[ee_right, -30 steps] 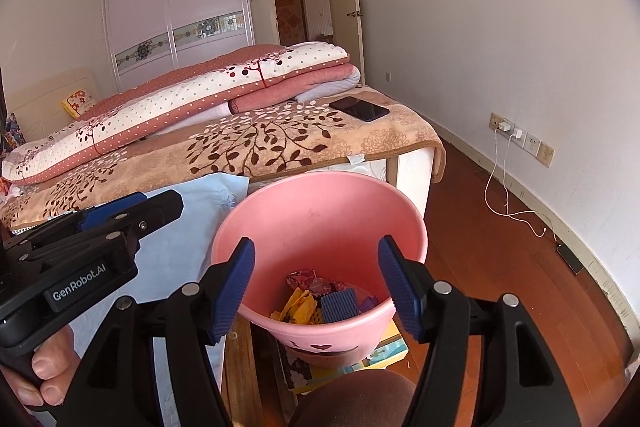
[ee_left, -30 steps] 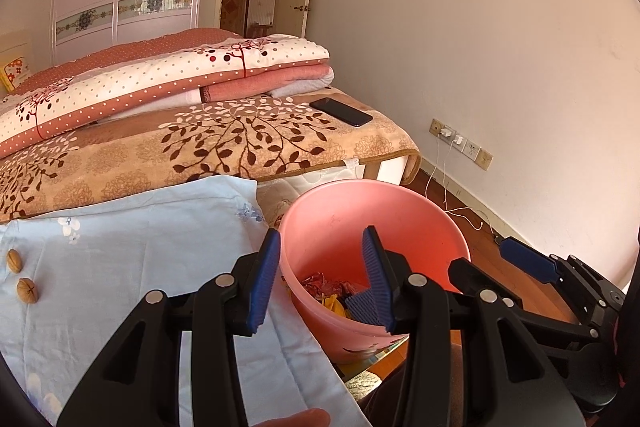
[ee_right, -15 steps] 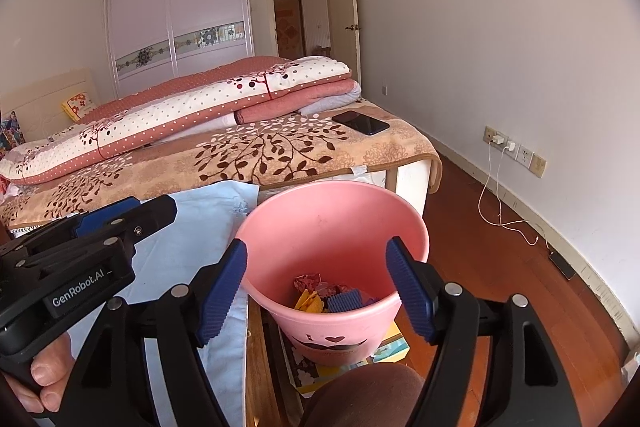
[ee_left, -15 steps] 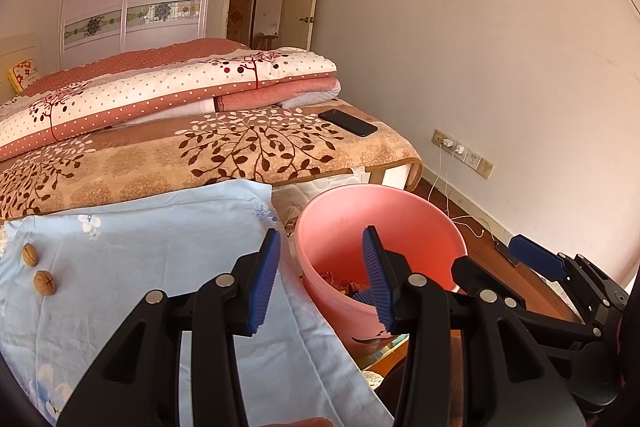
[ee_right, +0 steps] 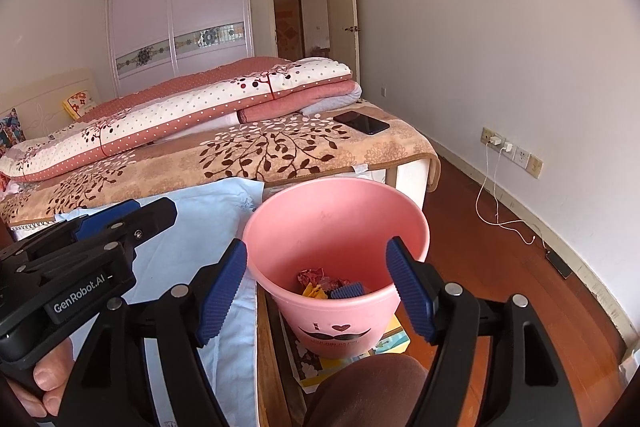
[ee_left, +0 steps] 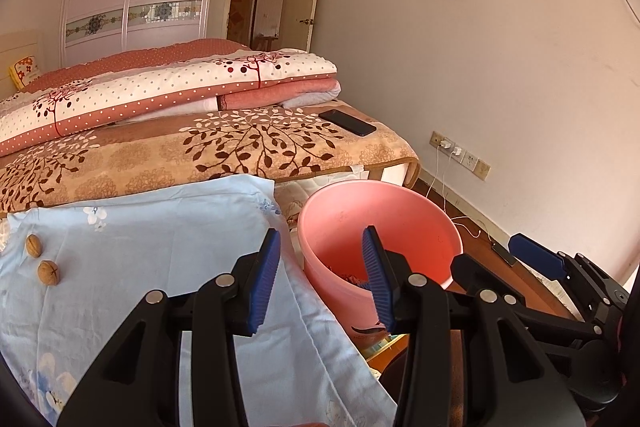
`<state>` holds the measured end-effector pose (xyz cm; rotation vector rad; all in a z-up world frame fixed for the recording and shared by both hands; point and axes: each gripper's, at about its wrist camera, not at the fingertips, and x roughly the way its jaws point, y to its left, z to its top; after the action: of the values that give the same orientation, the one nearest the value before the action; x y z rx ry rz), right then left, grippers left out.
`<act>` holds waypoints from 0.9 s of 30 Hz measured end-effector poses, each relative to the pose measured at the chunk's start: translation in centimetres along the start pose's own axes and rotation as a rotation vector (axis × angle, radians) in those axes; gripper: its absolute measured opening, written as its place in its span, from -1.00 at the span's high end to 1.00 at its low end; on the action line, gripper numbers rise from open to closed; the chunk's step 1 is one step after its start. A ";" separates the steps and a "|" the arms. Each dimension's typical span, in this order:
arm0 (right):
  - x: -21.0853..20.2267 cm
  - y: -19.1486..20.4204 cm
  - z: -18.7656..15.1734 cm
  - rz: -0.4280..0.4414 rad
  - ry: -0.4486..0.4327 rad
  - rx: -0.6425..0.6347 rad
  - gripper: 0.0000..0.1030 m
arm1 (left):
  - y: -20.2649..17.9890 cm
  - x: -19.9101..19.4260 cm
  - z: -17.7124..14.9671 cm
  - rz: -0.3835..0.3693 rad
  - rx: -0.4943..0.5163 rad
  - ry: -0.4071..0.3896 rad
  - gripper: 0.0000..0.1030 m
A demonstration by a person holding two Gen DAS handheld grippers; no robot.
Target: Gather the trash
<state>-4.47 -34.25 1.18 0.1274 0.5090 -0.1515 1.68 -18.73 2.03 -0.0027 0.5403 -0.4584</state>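
A pink bin [ee_left: 400, 211] [ee_right: 336, 211] stands beside a table covered by a light blue cloth [ee_left: 160, 247]. Crumpled wrappers and other trash [ee_right: 328, 281] lie at its bottom. Two walnuts [ee_left: 49, 271] rest on the cloth at the far left. My left gripper [ee_left: 321, 231] is open and empty, hovering over the cloth's edge and the bin's near rim. My right gripper [ee_right: 317, 243] is open and empty too, above the bin's near side. Each gripper shows in the other's view: the right one [ee_left: 532, 255] at the right edge, the left one [ee_right: 120, 215] at the left, held by a hand.
A bed with folded quilts fills the back, and a black phone [ee_left: 347, 122] lies on its blanket. Wall sockets with a charger cable [ee_right: 504, 147] sit low on the right wall. Books [ee_right: 392, 343] lie under the bin. A knee [ee_right: 368, 387] is at the bottom.
Both grippers have drawn back from the bin, which now looks smaller and farther off. The right jaws stand a little wider. More of the blue cloth shows.
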 end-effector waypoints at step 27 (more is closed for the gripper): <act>-0.9 -0.5 -0.3 0.005 -0.012 0.055 -0.38 | 0.5 0.4 -0.8 0.022 -0.013 0.019 0.16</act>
<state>-5.46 -34.64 1.32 0.1815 0.4923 -0.1611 1.79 -18.37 1.07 -0.0046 0.5614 -0.4343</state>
